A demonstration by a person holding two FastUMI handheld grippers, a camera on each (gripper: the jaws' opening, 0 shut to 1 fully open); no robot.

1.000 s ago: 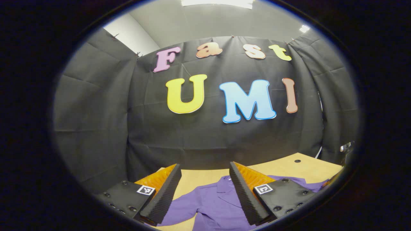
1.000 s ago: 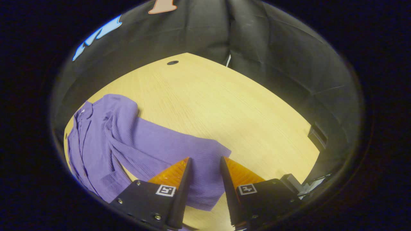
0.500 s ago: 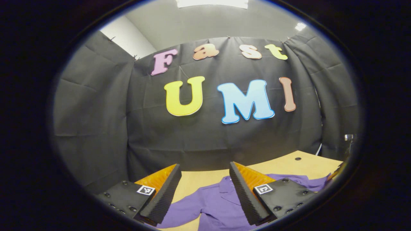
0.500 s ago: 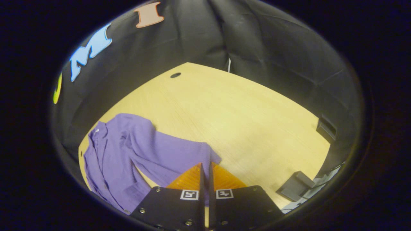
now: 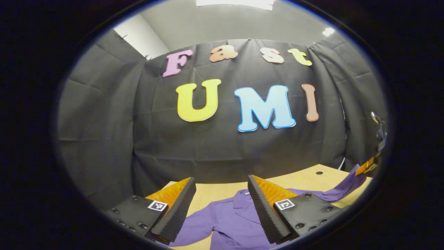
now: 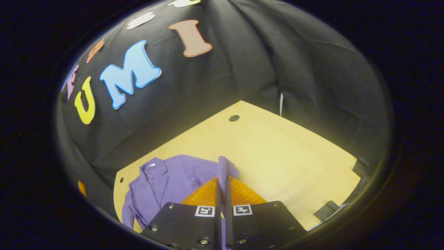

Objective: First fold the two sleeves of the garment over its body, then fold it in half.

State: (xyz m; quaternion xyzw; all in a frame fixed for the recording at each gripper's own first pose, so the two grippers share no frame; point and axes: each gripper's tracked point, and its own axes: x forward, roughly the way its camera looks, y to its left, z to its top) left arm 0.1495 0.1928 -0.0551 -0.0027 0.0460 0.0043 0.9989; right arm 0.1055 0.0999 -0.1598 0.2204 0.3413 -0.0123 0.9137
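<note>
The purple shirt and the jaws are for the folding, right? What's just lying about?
For the job:
purple shirt
its sleeve, pinched and lifted by the right gripper
left gripper, open above the shirt

Just there:
wooden table
dark box at the table's edge

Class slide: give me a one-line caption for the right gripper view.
Right gripper shut on a sleeve of the purple shirt, lifting it above the wooden table.

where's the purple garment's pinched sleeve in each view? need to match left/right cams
Left gripper view: the sleeve rises from the table at far lower right, up to the right hand-held gripper at the edge.
Right gripper view: the sleeve stands at bottom centre, clamped between that hand-held gripper's closed fingers.
Shared landmark: the dark round hole in the table, beyond the garment.
</note>
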